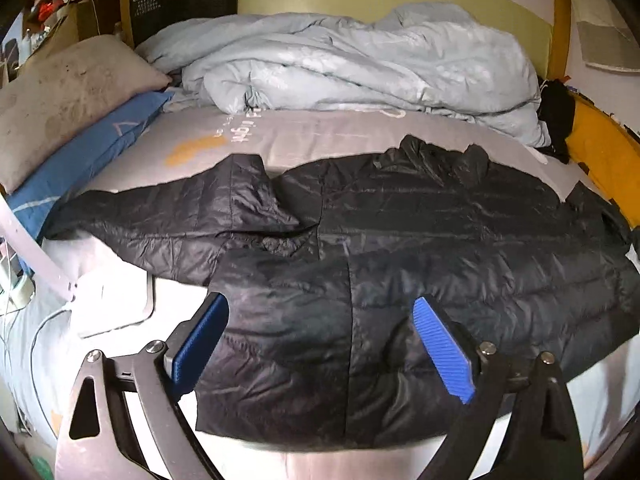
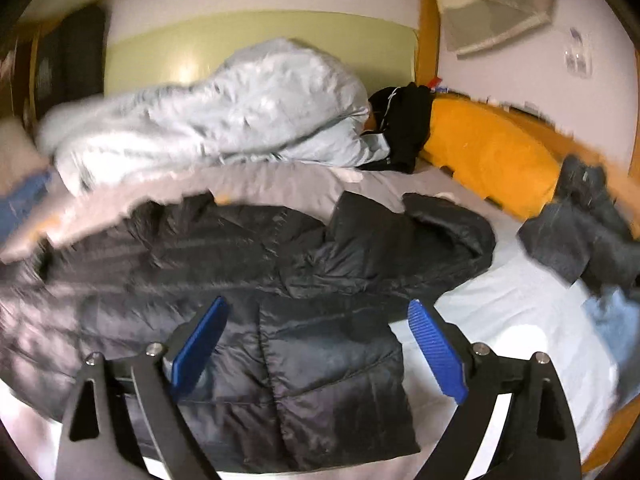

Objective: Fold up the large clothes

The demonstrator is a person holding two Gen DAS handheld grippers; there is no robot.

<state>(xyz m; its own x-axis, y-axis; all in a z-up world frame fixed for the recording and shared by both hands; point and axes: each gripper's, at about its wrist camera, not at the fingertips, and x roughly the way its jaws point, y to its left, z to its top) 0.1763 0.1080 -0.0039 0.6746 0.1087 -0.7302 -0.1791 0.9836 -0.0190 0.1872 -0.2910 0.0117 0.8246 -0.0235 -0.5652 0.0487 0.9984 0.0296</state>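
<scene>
Both pairs of blue-padded fingers stand spread wide with nothing between them. Left fingers [image 1: 320, 344] hover over the jacket [image 1: 360, 260] near its hem, at the bed's near edge; the left pad [image 1: 200, 344] sits over the hem's left corner, the right pad [image 1: 442, 350] over the quilted body. Right fingers [image 2: 318, 344] hang above the same jacket [image 2: 248, 280], over its lower right part, with the right pad [image 2: 436, 350] above bare sheet just beside the jacket's edge.

That black puffer jacket lies flat across the near half of the bed [image 1: 304, 140], hem toward the near edge, collar pointing toward the far side. One sleeve [image 1: 160, 212] stretches out toward the bed's left edge; the other side of the jacket reaches toward the right edge.

A white flat item [image 1: 116, 304] lies on the bed at the near left corner, just beside that sleeve. Along the left edge sit a blue pillow [image 1: 84, 164] and, on top of it, a stained beige pillow [image 1: 68, 100]. Dark clothes [image 2: 588, 228] lie heaped at the right edge, apart from the jacket, though the right view is blurred. An orange cushion [image 2: 488, 160] runs along the right edge behind them.

At the far edge a pale blue duvet [image 1: 352, 64] lies bunched, with a black garment [image 2: 404, 124] at its right end.
</scene>
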